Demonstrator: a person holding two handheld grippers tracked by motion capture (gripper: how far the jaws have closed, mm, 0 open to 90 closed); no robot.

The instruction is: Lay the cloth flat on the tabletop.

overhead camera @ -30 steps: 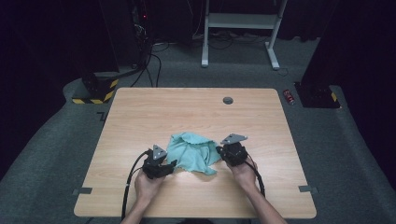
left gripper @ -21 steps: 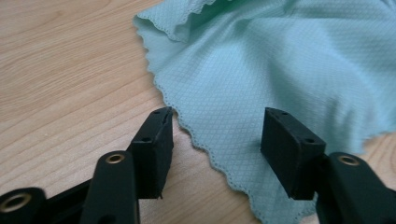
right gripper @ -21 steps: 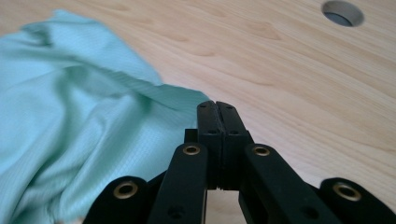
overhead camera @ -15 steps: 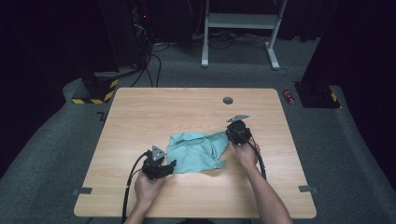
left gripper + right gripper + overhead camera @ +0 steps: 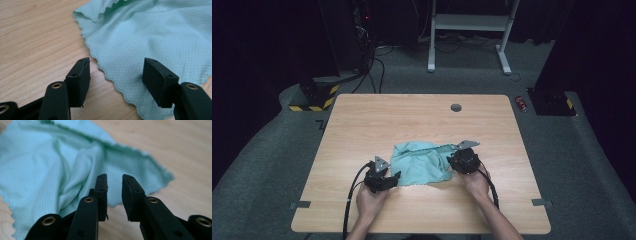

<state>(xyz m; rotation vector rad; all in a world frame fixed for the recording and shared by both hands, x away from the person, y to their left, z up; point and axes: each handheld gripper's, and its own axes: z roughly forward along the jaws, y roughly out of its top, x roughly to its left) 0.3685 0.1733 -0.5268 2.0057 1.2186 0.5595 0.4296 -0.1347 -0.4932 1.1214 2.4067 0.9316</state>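
The teal cloth (image 5: 422, 162) lies rumpled on the table (image 5: 362, 120) between both grippers: the left gripper (image 5: 116, 75) is wide open with the scalloped edge right between its jaws, not pinched. The right gripper (image 5: 115, 192) has just been opening, its jaws slightly apart and empty, cloth just ahead. I'd drop each low over an edge, then close squarely
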